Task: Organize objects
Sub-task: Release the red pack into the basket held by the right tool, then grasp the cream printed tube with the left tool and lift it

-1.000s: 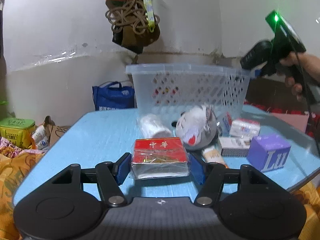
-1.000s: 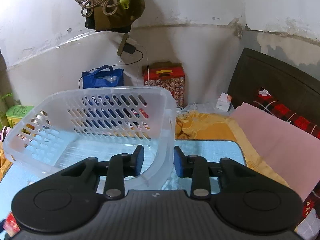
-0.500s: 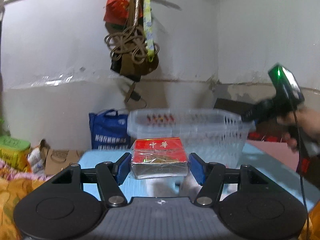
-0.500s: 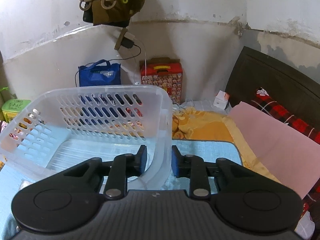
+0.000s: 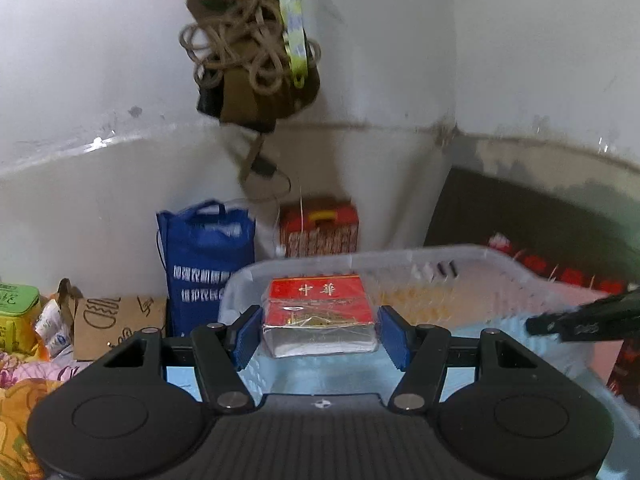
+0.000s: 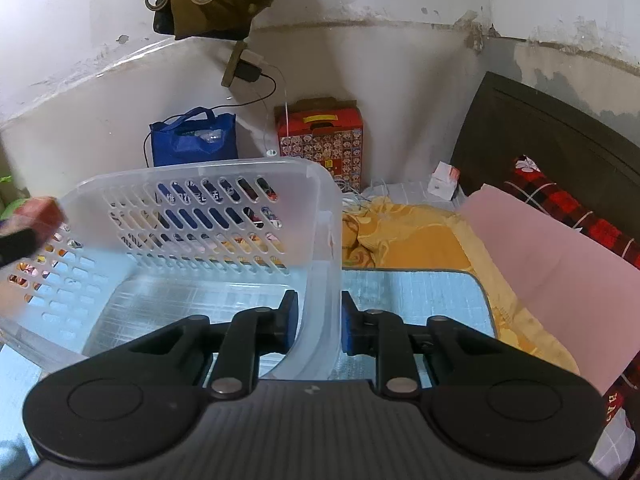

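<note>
Lifted off the blue surface (image 6: 416, 300) since a second ago, and carried from above the scattered items to just over the near rim of the clear plastic basket (image 6: 224, 184): one red cigarette pack (image 5: 318, 316) in clear wrap, clamped level between the blue pads of the left tool (image 5: 320, 332). Seen from the right wrist as a blurred red block (image 6: 38, 214) at the basket's left edge, with the dark tool body beneath it.

Closing on the basket's right-hand wall: right tool (image 6: 318, 328), one pad inside the basket, one outside, wall between them; narrow gap, pads close to the plastic, actual contact not clear. Visible from the left wrist as a dark shape (image 5: 588, 320) at the right edge.

One basket, slotted sides, floor bare as far as visible; pack not yet inside. Nothing between pack and basket opening.

Beyond the surface, against the white wall: one blue tote bag (image 6: 192, 140), one red patterned carton (image 6: 320, 136) with a yellow handle, one small white box (image 6: 442, 180). To the left, one brown cardboard box (image 5: 116, 316) with doodles and one green tin (image 5: 18, 304). Overhead, one tangle of rope (image 5: 244, 52) hanging with a yellow-green strap. To the right, yellow bedding (image 6: 404, 232), one pink sheet (image 6: 552, 264), red plaid cloth (image 6: 568, 204) against a dark headboard (image 6: 536, 128).
</note>
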Motion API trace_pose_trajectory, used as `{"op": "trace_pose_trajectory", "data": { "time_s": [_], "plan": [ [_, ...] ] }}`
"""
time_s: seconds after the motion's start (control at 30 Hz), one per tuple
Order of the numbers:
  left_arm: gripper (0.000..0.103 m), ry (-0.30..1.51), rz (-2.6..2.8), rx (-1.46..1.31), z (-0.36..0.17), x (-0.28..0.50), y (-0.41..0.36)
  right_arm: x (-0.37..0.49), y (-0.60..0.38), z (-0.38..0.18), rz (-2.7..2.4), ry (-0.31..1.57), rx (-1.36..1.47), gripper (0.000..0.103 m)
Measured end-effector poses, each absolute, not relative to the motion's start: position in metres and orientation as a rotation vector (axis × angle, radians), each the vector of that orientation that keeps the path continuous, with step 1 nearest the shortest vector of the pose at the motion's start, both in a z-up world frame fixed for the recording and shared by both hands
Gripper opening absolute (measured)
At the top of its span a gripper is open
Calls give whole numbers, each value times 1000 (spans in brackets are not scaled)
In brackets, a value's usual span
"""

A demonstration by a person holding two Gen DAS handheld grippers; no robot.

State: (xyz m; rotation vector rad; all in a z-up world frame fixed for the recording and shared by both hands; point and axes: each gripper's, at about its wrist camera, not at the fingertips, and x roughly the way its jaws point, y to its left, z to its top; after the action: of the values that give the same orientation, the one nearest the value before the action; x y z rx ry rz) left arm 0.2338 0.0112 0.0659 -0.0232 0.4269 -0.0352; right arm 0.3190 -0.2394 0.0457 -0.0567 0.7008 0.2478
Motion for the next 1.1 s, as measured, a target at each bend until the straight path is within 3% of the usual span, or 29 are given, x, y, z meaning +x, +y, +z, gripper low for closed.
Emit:
{"op": "trace_pose_trajectory", "data": {
  "time_s": [0.2, 0.27, 0.33, 0.53, 0.7, 0.93, 1.1],
  "plan": [
    [67, 427, -34, 2, 60, 243, 5, 319, -239, 46, 247, 703, -59, 23],
    [89, 410, -39, 25, 59, 242, 4, 318, -239, 46, 247, 703, -58, 22],
    [94, 384, -41, 45, 60, 238, 4, 318, -239, 46, 248, 704, -59, 22],
    [94, 267, -109, -13, 67, 175, 8, 319, -237, 45, 241, 702, -66, 23],
    [94, 237, -100, -43, 31, 87, 5, 319, -238, 45, 245, 697, -66, 23],
    [93, 390, -151, -44, -33, 44, -17, 318, -236, 45, 239, 698, -79, 23],
    [87, 433, -161, -32, -56, 46, -36, 316, -236, 45, 239, 694, -69, 23]
  ]
}}
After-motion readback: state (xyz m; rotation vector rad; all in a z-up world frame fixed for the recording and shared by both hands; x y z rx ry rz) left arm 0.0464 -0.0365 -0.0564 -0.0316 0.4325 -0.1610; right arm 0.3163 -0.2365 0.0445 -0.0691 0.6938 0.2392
